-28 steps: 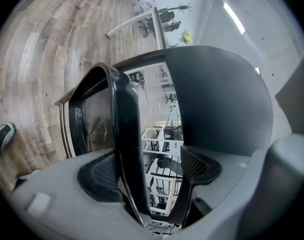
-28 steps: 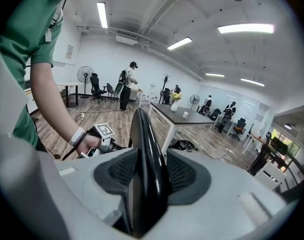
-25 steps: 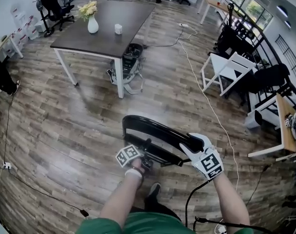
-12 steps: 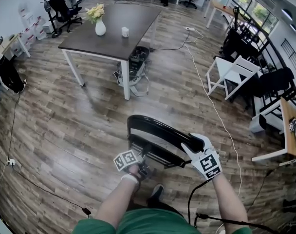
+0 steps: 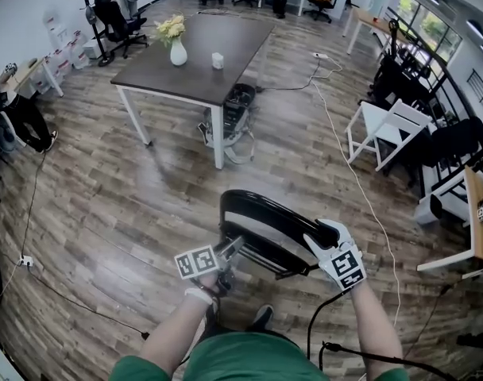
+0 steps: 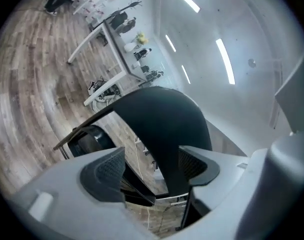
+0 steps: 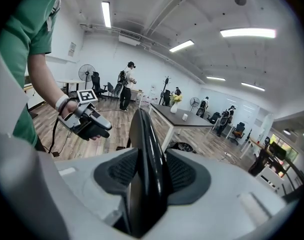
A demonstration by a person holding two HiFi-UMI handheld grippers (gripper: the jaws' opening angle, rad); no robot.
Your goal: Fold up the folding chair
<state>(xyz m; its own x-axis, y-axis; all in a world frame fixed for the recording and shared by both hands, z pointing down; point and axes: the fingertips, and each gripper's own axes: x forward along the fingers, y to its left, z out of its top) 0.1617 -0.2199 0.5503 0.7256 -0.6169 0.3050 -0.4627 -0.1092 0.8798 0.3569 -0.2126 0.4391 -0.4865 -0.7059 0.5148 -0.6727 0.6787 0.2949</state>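
Right gripper [image 5: 321,235] is clamped on the top edge of the folding chair [image 5: 265,213]. Its own view makes that obvious: both dark pads press on the thin glossy black backrest [image 7: 147,149], one on each side.

Left gripper [image 5: 228,251] is wide open with nothing pinched. In the left gripper view there's a clear gap between the pads, and the curved backrest [image 6: 167,124] arches up beyond them.

From the head view you'd think the left one is right on the seat edge. The right gripper view shows it [image 7: 99,125] hanging in the air off to the side, apart from the backrest.

The chair stands on the wood floor [image 5: 106,205] right in front of the person, well short of the dark table [image 5: 198,54]. It's all black, with a rounded shiny backrest and a thin tube frame, the seat tucked close under the backrest.

The table has a white vase of flowers [image 5: 178,51] and a small cup [image 5: 218,60] on it. A white chair [image 5: 388,125] stands off to the right.
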